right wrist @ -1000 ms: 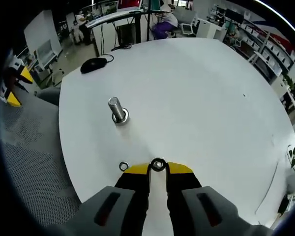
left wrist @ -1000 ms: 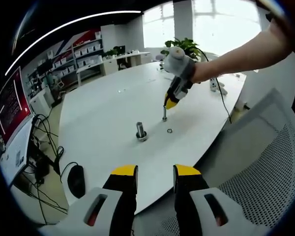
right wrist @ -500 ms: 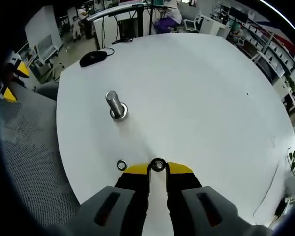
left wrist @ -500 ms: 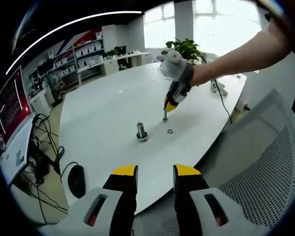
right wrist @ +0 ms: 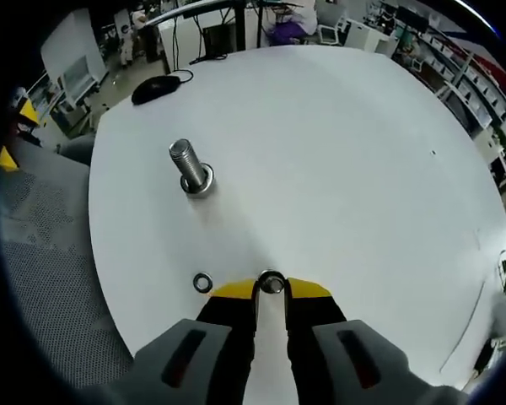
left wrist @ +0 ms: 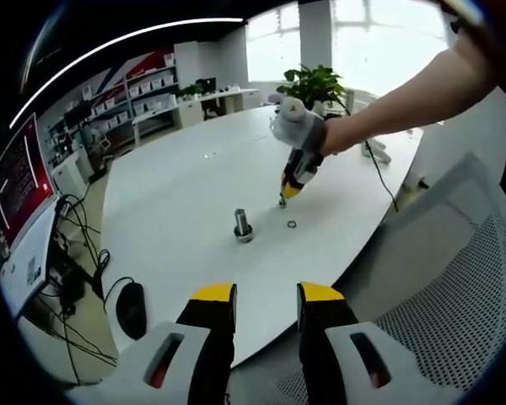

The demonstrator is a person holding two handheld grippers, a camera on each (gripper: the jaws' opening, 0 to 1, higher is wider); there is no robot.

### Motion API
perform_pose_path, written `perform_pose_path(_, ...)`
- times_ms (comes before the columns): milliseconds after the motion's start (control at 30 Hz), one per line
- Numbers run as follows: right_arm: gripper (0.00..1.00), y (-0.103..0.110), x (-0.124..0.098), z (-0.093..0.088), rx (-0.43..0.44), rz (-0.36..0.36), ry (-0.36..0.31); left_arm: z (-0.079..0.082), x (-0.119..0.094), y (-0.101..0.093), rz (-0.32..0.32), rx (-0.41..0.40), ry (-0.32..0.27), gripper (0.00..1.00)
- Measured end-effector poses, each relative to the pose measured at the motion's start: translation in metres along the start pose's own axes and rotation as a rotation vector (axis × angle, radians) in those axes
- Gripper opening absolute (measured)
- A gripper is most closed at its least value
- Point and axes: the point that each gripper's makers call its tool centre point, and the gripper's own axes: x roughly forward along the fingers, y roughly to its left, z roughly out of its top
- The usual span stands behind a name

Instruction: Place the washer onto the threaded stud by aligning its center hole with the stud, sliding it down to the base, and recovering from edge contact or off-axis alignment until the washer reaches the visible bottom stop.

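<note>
In the right gripper view we note the threaded stud (right wrist: 188,168) upright on the white table (right wrist: 346,152), a loose washer (right wrist: 202,283) lying beside the right gripper (right wrist: 271,288), which pinches another washer (right wrist: 271,283). The left gripper (left wrist: 266,297) stands spread, holding nothing.

A bright, ridged metal threaded stud (right wrist: 188,166) stands on a smooth, matt white table (right wrist: 337,152). Shiny metal too are the washer (right wrist: 271,283) pinched at yellow-tipped plastic jaws and a second washer (right wrist: 202,282); the chair (left wrist: 455,287) is grey mesh.
</note>
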Motion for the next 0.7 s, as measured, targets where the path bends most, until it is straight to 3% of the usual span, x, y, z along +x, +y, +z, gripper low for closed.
perform_pose_path(267,0.15,0.002,0.009,-0.006,-0.031,-0.005,0.015,-0.002,0.001,0.000,0.001,0.000,0.012,0.26)
perform_pose_path(700,0.21,0.002,0.005,-0.013,0.013,-0.008,-0.021,-0.005,0.002,-0.001,-0.002,0.002,0.030,0.26)
